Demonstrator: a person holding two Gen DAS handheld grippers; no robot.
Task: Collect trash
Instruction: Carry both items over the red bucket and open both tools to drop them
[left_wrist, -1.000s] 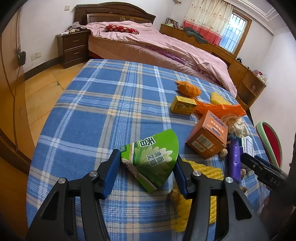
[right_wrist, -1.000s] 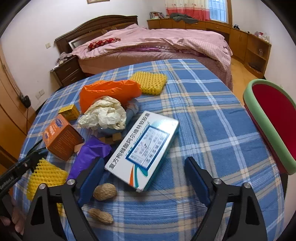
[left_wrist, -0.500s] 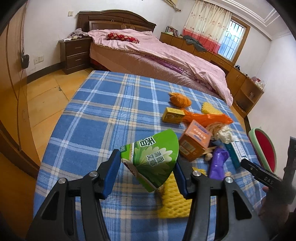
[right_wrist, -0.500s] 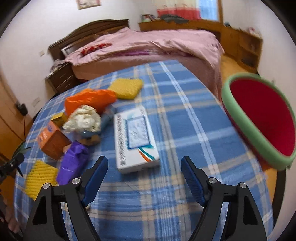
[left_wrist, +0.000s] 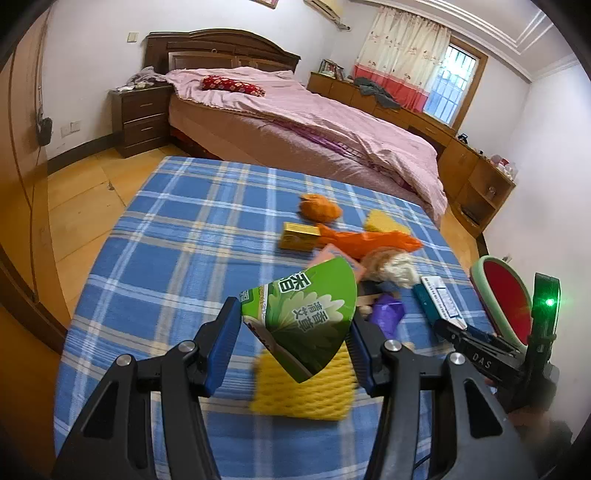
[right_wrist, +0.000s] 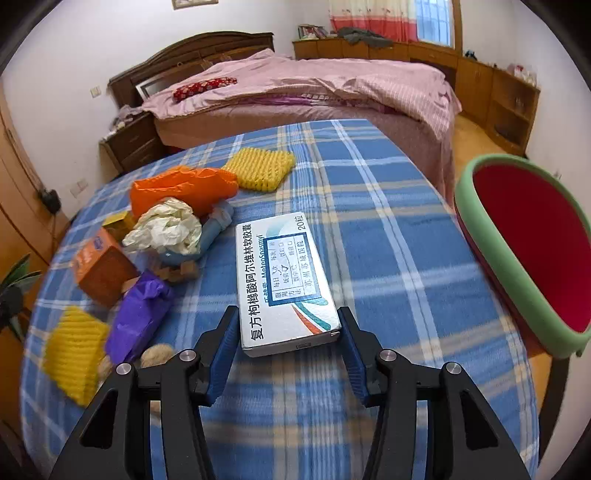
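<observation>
My left gripper (left_wrist: 293, 345) is shut on a green paper carton (left_wrist: 304, 317) and holds it above the blue plaid table (left_wrist: 177, 258). My right gripper (right_wrist: 288, 349) has its jaws around the near end of a white medicine box (right_wrist: 282, 277) that lies on the table; the pads look at or very near the box sides. The watermelon-shaped bin (right_wrist: 532, 254), green rim and red inside, stands just off the table's right edge. It also shows in the left wrist view (left_wrist: 502, 299).
Trash lies left of the white box: orange box (right_wrist: 103, 266), purple wrapper (right_wrist: 138, 317), crumpled paper (right_wrist: 166, 229), orange bag (right_wrist: 184, 192), two yellow foam nets (right_wrist: 74, 343) (right_wrist: 260, 168), small yellow box (left_wrist: 299, 235), peanuts (right_wrist: 157, 354). A bed (right_wrist: 295, 88) stands behind.
My left gripper rose and drew back with the green carton. My right gripper narrowed and moved forward until its jaws came around the white medicine box.
</observation>
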